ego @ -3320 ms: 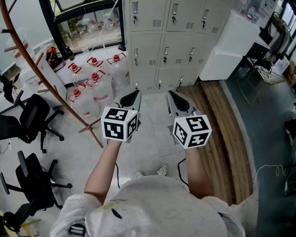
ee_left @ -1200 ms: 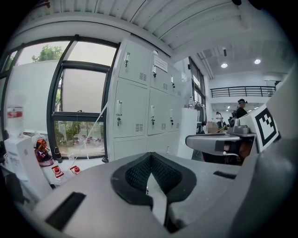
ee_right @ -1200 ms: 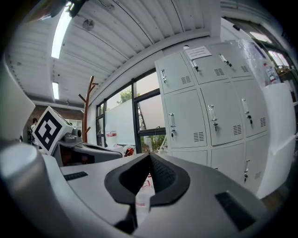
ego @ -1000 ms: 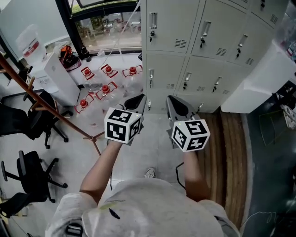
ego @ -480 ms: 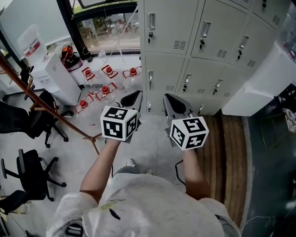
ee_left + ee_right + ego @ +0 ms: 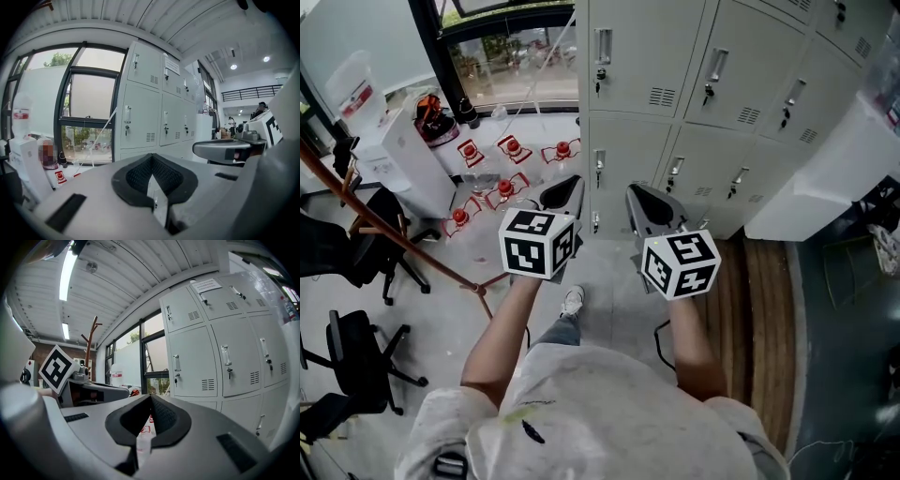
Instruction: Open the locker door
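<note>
**A:** How are the hands placed?

**B:** Both bare forearms reach forward from the person's pale grey shirt, side by side. The left gripper point(image 6: 566, 190) and the right gripper point(image 6: 639, 199) point almost level toward the bank of grey metal lockers point(image 6: 750, 56). Each one carries its black-and-white marker cube on top.

**A:** And the jaws?

**B:** In the left gripper view the jaws meet at the tips, with nothing between them. The right gripper view shows the same: jaws together, nothing held.

**A:** Where is the door to open?

**B:** All the doors are closed, each with a small handle and a key lock. The grey metal locker door point(image 6: 623, 150) at the left end of the middle row stands just ahead of the two grippers. It is still apart from them, and neither gripper touches it.

**A:** What else is near?

**B:** Left of the lockers, clear water bottles with red caps point(image 6: 508, 185) stand on the pale floor point(image 6: 609, 272), below a window.
</note>
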### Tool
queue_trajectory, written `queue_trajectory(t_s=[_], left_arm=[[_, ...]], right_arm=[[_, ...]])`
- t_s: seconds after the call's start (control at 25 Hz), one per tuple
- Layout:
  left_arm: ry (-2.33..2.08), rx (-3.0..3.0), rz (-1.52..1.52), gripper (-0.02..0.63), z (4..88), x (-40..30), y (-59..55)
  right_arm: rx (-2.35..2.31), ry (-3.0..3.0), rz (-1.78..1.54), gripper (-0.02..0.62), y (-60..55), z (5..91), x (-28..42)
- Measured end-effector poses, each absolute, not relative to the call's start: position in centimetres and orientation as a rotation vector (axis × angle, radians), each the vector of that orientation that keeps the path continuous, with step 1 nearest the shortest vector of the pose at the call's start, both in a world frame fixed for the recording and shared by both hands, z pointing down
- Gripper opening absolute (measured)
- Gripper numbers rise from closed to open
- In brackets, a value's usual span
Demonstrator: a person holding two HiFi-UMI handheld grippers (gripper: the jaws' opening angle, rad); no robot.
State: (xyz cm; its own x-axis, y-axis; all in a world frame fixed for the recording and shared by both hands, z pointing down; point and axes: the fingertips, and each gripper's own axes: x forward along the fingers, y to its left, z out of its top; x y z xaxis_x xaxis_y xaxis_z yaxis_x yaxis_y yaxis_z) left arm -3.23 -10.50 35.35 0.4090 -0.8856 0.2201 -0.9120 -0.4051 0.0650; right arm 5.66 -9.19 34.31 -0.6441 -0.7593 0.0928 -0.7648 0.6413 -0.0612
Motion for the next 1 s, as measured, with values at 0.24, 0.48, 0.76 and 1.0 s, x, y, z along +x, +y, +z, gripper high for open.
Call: queue_trajectory(t_s=[0.24,0.48,0.76,1.0], left_arm=[[-1.585,2.494,0.222,0.006,35.7,-4.5,-14.9],[-1.566,2.500,0.223,0.006,35.6,-6.5,-20.1],[-1.527,2.521,0.225,0.006,35.2,-9.0,-26.1],[-1.471,2.567,0.231,0.006,34.7,-9.8,-30.0]], right_arm=[[1.306,-2.776,0.137,-0.002,-13.7,34.4,4.2],[1.318,-2.772,0.139,-0.002,-18.8,34.2,2.0],[1.359,-2.764,0.112,-0.002,-24.7,32.9,-0.6],[1.412,-2.755,0.075,-0.002,-28.8,31.1,-2.3]])
